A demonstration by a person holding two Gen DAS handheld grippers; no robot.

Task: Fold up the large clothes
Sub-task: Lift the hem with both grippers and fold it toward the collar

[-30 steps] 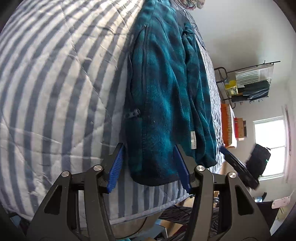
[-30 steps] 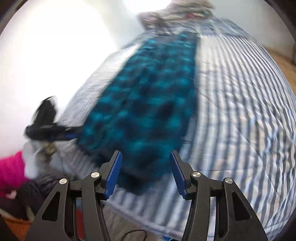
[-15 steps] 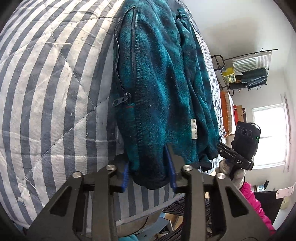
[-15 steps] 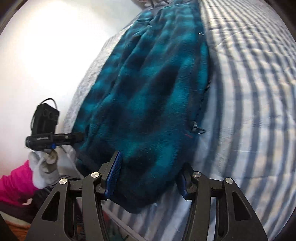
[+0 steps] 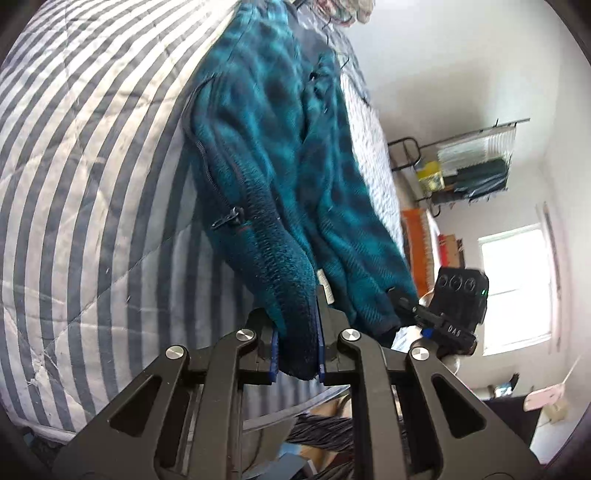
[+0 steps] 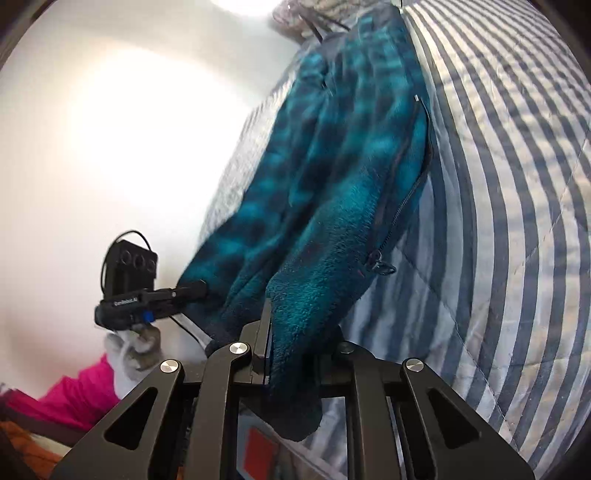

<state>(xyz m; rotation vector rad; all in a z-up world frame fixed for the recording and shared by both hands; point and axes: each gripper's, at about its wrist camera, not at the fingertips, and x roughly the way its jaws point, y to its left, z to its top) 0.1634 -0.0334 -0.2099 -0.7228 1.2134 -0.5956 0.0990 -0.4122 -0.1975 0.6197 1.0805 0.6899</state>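
Note:
A teal plaid fleece jacket (image 5: 280, 155) with a side zipper lies lengthwise on a blue-and-white striped quilt (image 5: 85, 184). My left gripper (image 5: 297, 343) is shut on one bottom corner of the jacket's hem and lifts it off the quilt. My right gripper (image 6: 295, 350) is shut on the other bottom corner of the jacket (image 6: 332, 177), which hangs over its jaws. Each gripper shows in the other's view, the right one (image 5: 436, 317) at the far hem corner and the left one (image 6: 166, 295) likewise.
The bed's near edge (image 5: 177, 428) runs just below both grippers. A wire shelf rack (image 5: 469, 166) and a window (image 5: 517, 291) stand to the right. A white wall (image 6: 110, 147) is on the left in the right wrist view. Crumpled clothes (image 6: 306, 14) lie at the bed's far end.
Both grippers moved in to the jacket's hem and closed on its two bottom corners. The hem now rises off the quilt.

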